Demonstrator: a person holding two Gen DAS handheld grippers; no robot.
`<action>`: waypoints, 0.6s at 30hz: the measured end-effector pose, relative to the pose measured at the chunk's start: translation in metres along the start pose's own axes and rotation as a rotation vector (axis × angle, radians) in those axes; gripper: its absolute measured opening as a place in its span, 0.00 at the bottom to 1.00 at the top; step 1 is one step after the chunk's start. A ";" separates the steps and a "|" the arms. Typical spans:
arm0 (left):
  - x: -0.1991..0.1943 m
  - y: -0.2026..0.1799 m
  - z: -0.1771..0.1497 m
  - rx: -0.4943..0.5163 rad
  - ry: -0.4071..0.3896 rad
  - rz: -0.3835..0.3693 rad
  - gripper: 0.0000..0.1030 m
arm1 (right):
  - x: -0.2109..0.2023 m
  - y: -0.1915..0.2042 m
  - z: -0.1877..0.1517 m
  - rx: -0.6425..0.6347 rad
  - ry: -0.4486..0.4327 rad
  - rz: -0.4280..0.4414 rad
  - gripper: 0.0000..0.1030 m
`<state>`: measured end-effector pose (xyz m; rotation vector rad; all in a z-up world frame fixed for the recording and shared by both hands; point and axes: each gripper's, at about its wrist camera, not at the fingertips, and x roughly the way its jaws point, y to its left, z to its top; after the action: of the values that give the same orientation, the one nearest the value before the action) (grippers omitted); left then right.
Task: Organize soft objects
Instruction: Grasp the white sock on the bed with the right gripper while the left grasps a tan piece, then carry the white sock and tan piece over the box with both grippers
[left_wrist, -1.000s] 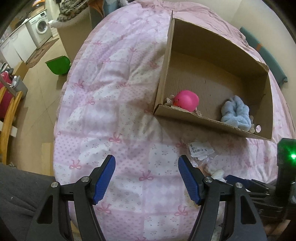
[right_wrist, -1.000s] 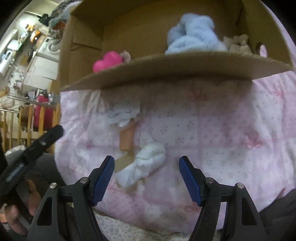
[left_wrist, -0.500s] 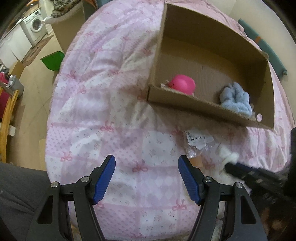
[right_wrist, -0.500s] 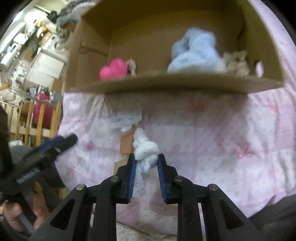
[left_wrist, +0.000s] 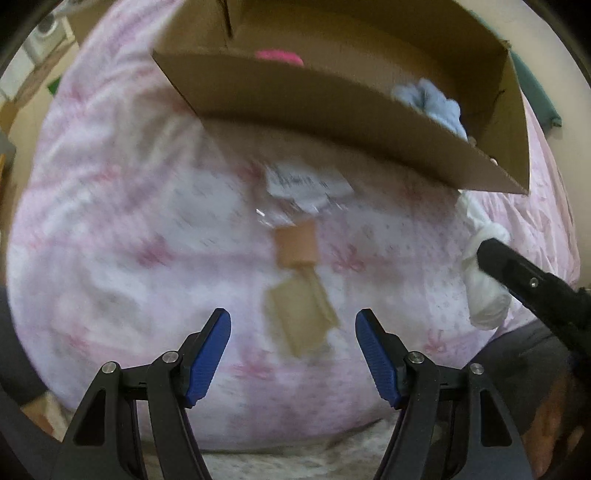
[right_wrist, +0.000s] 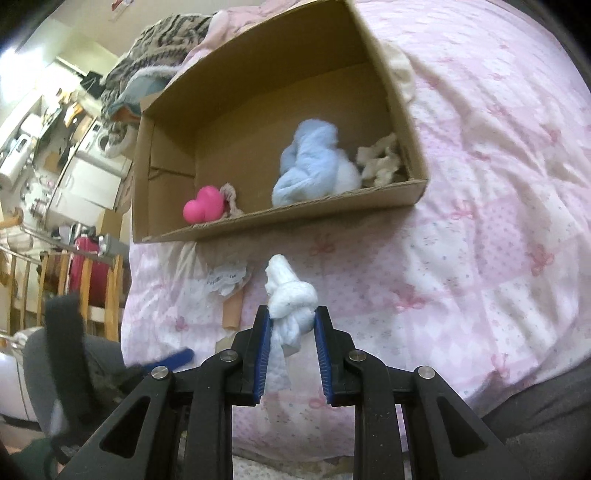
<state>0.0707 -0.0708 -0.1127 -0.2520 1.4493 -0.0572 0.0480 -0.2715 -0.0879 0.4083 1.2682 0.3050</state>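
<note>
My right gripper (right_wrist: 291, 314) is shut on a knotted white cloth (right_wrist: 290, 295), lifted above the pink quilt (right_wrist: 480, 184); the same white cloth (left_wrist: 484, 288) shows at the right edge of the left wrist view beside the right gripper's black arm. A cardboard box (right_wrist: 288, 218) lies beyond it, holding a pink heart toy (right_wrist: 205, 210), a light blue fluffy cloth (right_wrist: 314, 162) and a cream rag (right_wrist: 380, 162). My left gripper (left_wrist: 293, 332) stands open over a tan cardboard piece (left_wrist: 299, 321) with nothing between its fingers.
A crumpled clear wrapper with a white label (left_wrist: 306, 184) and a small tan tube (left_wrist: 295, 245) lie on the quilt in front of the cardboard box (left_wrist: 332, 107). A wooden chair with a red bag (right_wrist: 88, 266) stands left of the bed, with cluttered room furniture beyond.
The right gripper closed on the white cloth and raised it off the quilt. The left gripper moved right and down toward the wrapper and cardboard pieces, staying open.
</note>
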 end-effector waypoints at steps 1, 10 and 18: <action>0.004 -0.005 -0.001 -0.002 0.004 0.000 0.65 | 0.002 0.000 0.000 0.007 -0.001 0.003 0.24; 0.011 -0.007 -0.002 -0.017 -0.010 0.038 0.09 | 0.003 -0.001 0.001 0.019 -0.003 0.028 0.24; -0.011 0.013 -0.008 -0.008 -0.030 0.020 0.08 | 0.004 0.001 0.002 0.017 0.002 0.046 0.24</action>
<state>0.0596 -0.0569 -0.1058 -0.2437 1.4218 -0.0312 0.0508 -0.2692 -0.0899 0.4526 1.2651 0.3339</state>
